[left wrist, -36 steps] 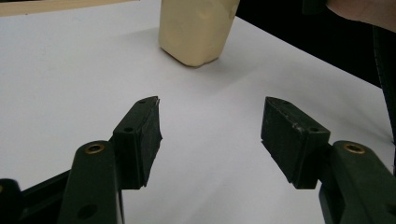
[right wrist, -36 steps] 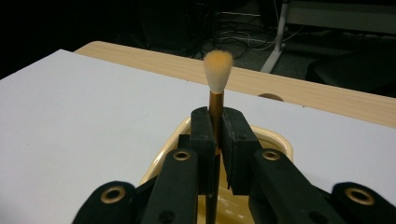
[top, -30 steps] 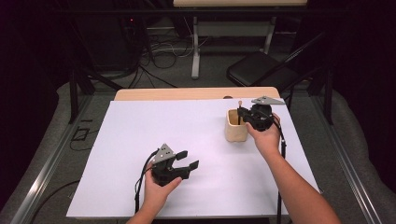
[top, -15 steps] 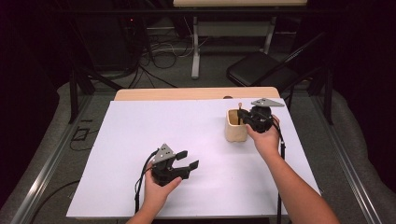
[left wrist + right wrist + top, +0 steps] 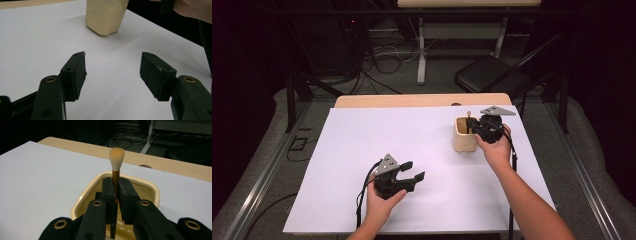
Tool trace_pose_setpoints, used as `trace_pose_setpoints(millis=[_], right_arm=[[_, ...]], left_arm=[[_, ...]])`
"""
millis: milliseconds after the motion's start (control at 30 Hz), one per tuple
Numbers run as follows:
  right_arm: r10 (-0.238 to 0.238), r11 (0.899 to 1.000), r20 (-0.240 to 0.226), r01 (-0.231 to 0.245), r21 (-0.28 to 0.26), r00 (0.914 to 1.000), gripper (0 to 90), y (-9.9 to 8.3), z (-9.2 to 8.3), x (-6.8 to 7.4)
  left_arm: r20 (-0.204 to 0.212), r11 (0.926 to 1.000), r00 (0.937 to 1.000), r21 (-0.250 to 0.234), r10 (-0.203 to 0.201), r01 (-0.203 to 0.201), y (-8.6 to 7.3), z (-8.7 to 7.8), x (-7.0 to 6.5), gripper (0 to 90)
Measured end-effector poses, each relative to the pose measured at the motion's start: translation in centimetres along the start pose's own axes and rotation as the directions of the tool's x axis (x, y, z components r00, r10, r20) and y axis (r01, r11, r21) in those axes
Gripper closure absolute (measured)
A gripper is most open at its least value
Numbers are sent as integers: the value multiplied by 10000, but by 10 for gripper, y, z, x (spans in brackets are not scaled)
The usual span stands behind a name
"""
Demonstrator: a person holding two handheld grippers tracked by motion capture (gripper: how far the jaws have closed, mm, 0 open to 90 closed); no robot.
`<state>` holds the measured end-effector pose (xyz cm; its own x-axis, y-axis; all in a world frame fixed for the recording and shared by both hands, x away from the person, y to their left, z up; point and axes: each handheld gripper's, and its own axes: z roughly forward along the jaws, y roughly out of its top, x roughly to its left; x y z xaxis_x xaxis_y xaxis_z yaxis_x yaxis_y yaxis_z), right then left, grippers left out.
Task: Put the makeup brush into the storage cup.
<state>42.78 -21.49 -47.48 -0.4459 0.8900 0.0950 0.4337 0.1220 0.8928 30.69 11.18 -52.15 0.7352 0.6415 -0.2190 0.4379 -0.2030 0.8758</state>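
A: Near: my left gripper rests open, empty, on the white table sheet.

B: Far: my right gripper clamps the upright brown-handled, pale-bristled brush over the cream plastic cup; I should lower it straight, clear of the rim.

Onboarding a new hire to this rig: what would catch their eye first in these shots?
First the brush, bristle tip up, clamped by its handle in the right gripper over the open cream cup at the far right of the white table. Then the left gripper, held near the front edge with its jaws apart and nothing between them, aimed toward that cup.
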Motion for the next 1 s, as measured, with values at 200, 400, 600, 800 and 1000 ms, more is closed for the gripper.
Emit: trace_pose_setpoints(millis=[200, 400, 600, 800, 1000], right_arm=[[-15, 10000, 5, 15, 39, 10000, 837, -1, 0, 0], [10, 10000, 19, -11, 37, 10000, 837, -1, 0, 0], [33, 10000, 13, -33, 22, 10000, 837, -2, 1, 0], [39, 10000, 11, -39, 80, 10000, 822, -2, 0, 0], [25, 10000, -43, -26, -60, 10000, 677, -2, 1, 1]], left_arm=[[-5, 10000, 10000, -15, 1, -1, 0, 0, 0, 377], [2, 10000, 10000, -20, -39, 39, 0, 0, 0, 377], [-8, 10000, 10000, -13, 1, -1, 0, 0, 0, 377], [2, 10000, 10000, -1, 4, -4, 0, 0, 0, 377], [0, 10000, 10000, -7, 4, -4, 0, 0, 0, 377]])
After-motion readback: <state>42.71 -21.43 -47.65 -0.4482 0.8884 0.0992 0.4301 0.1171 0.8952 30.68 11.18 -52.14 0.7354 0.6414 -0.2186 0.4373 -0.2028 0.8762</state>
